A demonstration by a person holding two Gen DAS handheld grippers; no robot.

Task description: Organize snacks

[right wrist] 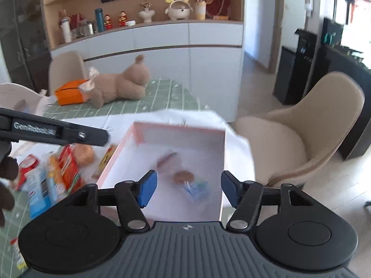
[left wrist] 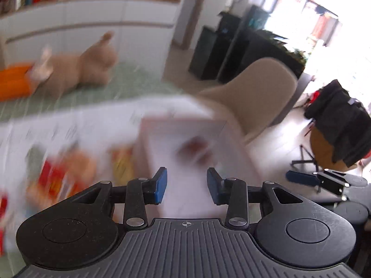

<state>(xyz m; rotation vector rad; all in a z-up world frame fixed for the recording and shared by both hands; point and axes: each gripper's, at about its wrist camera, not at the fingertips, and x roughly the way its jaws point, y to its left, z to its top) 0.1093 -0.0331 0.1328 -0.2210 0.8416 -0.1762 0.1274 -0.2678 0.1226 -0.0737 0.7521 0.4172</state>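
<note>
A pink-rimmed white box [right wrist: 180, 128] sits on the white cloth; it also shows blurred in the left wrist view [left wrist: 185, 125]. Inside lie a blue-wrapped snack [right wrist: 196, 188] and a reddish packet [right wrist: 167, 158]. My right gripper [right wrist: 189, 188] is open and empty above the box's near part. My left gripper [left wrist: 186, 186] is open and empty over the box's near edge; its body [right wrist: 53, 132] crosses the right wrist view at left. Loose snacks lie left of the box: a red-orange packet [right wrist: 69, 166], a blue-white packet [right wrist: 40, 188], a yellow packet [right wrist: 106, 157].
A plush bear [right wrist: 120, 83] and an orange box [right wrist: 69, 92] lie on the green checked tablecloth [right wrist: 167, 95] behind. A beige chair [right wrist: 301, 134] stands right of the table. White cabinets with shelved ornaments [right wrist: 162, 37] stand at the back.
</note>
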